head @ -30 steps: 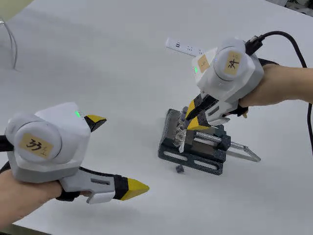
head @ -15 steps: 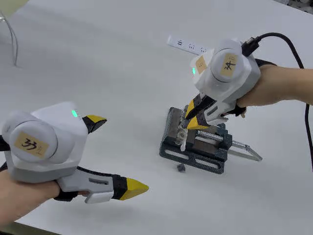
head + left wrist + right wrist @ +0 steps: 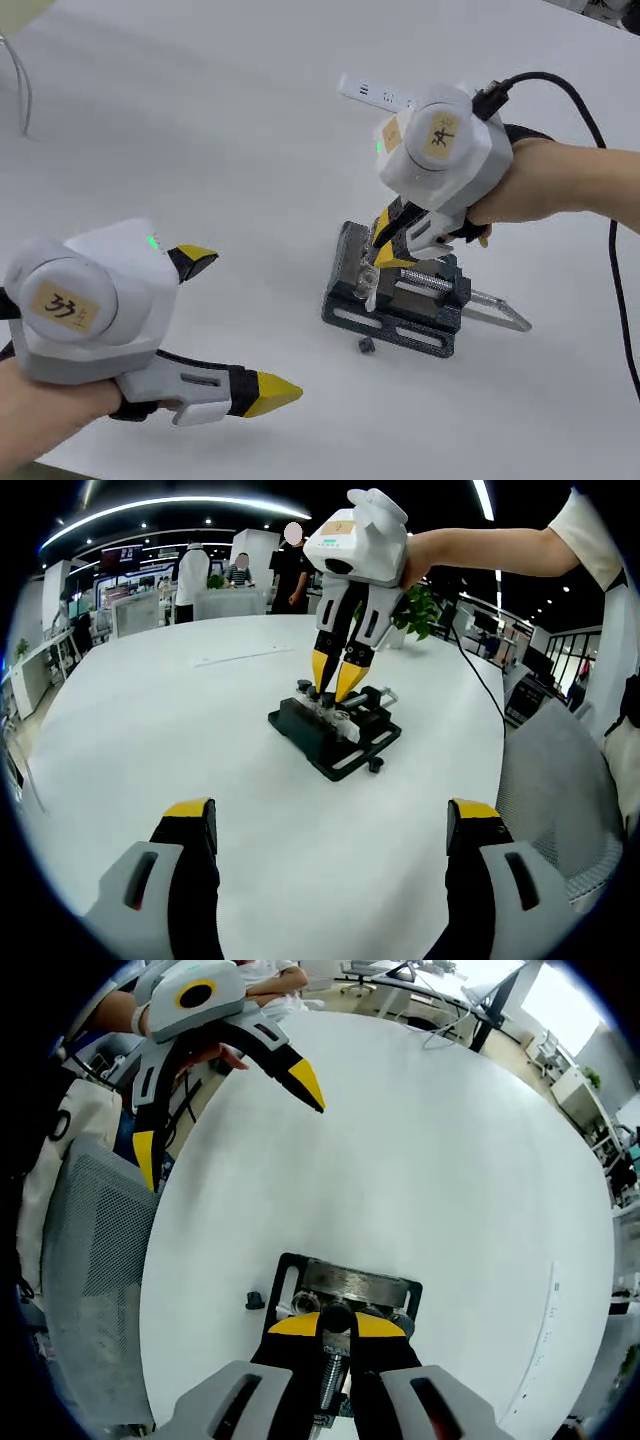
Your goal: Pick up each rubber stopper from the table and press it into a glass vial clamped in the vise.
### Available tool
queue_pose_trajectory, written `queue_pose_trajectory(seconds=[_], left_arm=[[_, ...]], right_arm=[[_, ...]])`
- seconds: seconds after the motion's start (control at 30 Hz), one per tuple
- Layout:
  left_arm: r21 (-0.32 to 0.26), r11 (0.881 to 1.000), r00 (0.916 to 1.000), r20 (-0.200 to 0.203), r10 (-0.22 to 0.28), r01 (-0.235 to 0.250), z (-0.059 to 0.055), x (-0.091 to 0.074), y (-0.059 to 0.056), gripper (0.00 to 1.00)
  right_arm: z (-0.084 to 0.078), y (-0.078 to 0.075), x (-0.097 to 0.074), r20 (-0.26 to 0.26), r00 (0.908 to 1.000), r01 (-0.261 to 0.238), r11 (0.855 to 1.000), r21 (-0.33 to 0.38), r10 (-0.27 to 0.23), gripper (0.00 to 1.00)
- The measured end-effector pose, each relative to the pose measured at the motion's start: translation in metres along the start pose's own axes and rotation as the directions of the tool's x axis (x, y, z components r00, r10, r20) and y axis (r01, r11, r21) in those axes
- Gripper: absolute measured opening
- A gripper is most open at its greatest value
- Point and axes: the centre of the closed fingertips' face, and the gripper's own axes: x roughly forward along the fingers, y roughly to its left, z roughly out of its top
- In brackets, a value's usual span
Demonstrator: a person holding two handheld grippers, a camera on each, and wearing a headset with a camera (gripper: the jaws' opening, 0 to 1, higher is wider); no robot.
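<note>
Right hand-held gripper (image 3: 333, 688) is clamped on a stopper (image 3: 335, 1317) right over the vial (image 3: 369, 282) in the vise (image 3: 400, 322), so it's probably mid-press. A second stopper (image 3: 366, 345) waits on the desk (image 3: 200, 150) just near the vise. Left hand-held gripper (image 3: 257, 322) hangs wide open.

1. Your head view looks forward and down on the table (image 3: 200, 130), the vise (image 3: 400, 305) right of center, fairly near.
2. Your left gripper view sits low, facing across the table; the vise is mid-frame, farther off.
3. Your right gripper view looks steeply down, close over the vise at bottom center.
4. All three share the vise; the left gripper view also catches the right gripper (image 3: 333, 688), top center.
</note>
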Motion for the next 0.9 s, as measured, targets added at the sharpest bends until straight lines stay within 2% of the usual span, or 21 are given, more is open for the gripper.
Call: queue_pose_trajectory(seconds=[0.27,0.33,0.43,0.5,0.53,0.57,0.63,0.8,0.9], left_arm=[[0.002,1.0,0.9999,0.004,-0.011,0.011,0.0011,0.0042,-0.0032,0.94],[0.003,1.0,0.9999,0.004,-0.011,0.011,0.0018,0.0054,-0.0033,0.94],[0.002,1.0,0.9999,0.006,-0.011,0.011,0.0015,0.006,-0.0036,0.94],[0.001,1.0,0.9999,0.008,-0.011,0.011,0.0015,0.0064,-0.0038,0.94],[0.001,1.0,0.9999,0.008,-0.009,0.009,0.0013,0.0064,-0.0035,0.94],[0.0,1.0,0.9999,0.009,-0.007,0.007,0.0013,0.0063,-0.0034,0.94],[-0.002,1.0,0.9999,0.01,-0.007,0.007,0.001,0.0061,-0.0035,0.94],[-0.002,1.0,0.9999,0.009,-0.004,0.004,0.0,0.0046,-0.0022,0.93],[-0.004,1.0,1.0,0.009,-0.001,0.001,-0.0007,0.0043,-0.0023,0.93]], right_arm=[[-0.0003,0.0013,-0.0002,0.02,0.9986,0.046,0.993,0.112,-0.048,0.04],[0.0004,0.0008,0.0,0.029,0.9976,0.057,0.987,0.151,-0.062,0.04],[0.0004,0.0003,0.0005,0.031,0.996,0.078,0.982,0.172,-0.084,0.04],[0.0009,-0.0009,0.0015,0.029,0.9929,0.106,0.968,0.226,-0.116,0.04],[0.0016,-0.0013,0.0017,0.027,0.9926,0.11,0.97,0.219,-0.118,0.04],[0.0018,-0.0009,0.0016,0.021,0.9912,0.122,0.965,0.234,-0.13,0.04],[0.0013,-0.0011,0.0032,0.014,0.9899,0.136,0.972,0.191,-0.141,0.04],[-0.0001,-0.002,0.0024,0.028,0.9912,0.12,0.966,0.229,-0.13,0.05],[0.0011,-0.0011,0.0032,0.032,0.9908,0.121,0.968,0.22,-0.132,0.05]])
